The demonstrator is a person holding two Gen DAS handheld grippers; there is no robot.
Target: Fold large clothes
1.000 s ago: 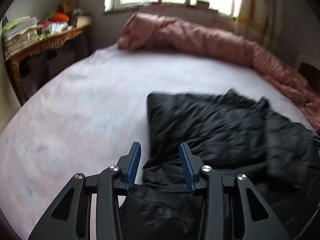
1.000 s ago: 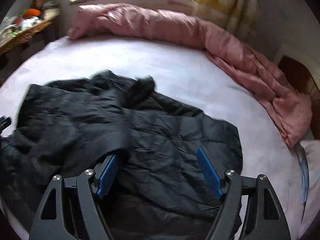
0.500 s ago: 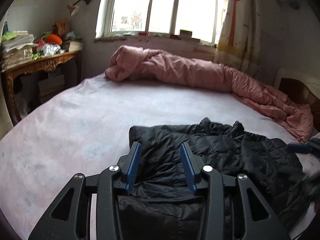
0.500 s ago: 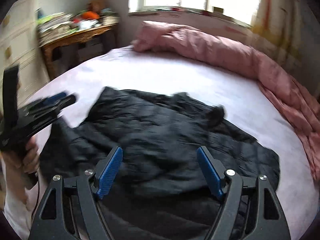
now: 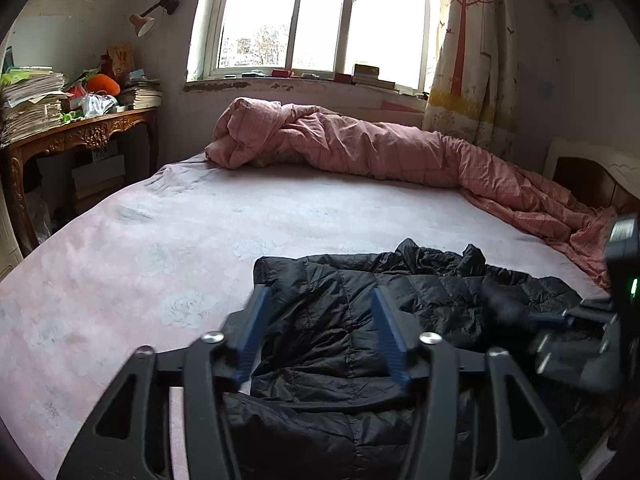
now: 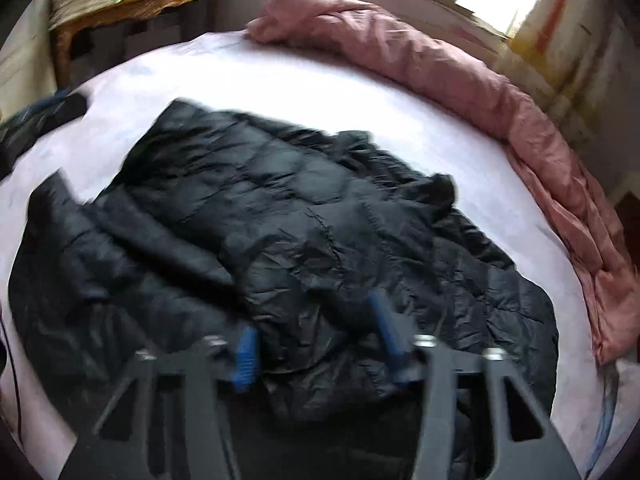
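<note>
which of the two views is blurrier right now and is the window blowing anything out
Right wrist view: clearly blurrier, motion smear across the black jacket, the pink duvet and the right gripper. Left wrist view: mostly sharp, only the left gripper fingertips look soft; the window is overexposed to near white, and fisheye distortion bends the bed edges.

Black jacket [image 5: 360, 320] spread on the bed [image 5: 160, 248], seen past the left gripper [image 5: 320, 336].
The blue-padded jaws are held apart above the jacket; a pink quilt [image 5: 360, 148] is heaped below the window [image 5: 320, 16], upper centre.
</note>
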